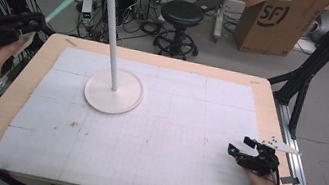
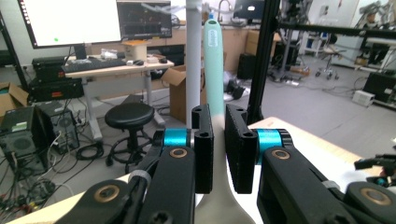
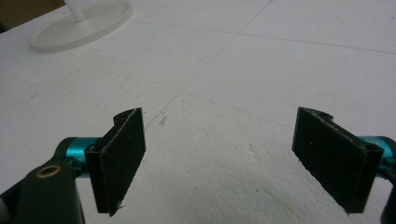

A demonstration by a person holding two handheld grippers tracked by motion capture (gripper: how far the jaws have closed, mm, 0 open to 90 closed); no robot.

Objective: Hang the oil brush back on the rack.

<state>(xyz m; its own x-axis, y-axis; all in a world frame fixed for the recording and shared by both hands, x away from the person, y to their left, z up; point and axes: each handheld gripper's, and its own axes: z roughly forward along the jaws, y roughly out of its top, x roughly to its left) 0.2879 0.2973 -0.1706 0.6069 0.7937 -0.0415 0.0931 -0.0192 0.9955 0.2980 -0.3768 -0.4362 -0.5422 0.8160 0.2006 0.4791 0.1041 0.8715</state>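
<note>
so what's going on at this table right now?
A person holds a tool in each hand. The left tool is shut on a long mint-green utensil with a pale handle, raised at the table's left edge, near the tall white stand with a round base and hooks at its top. The right tool rests open and empty on the white gridded mat at the near right. Looks like the utensil may be headed for the stand.
</note>
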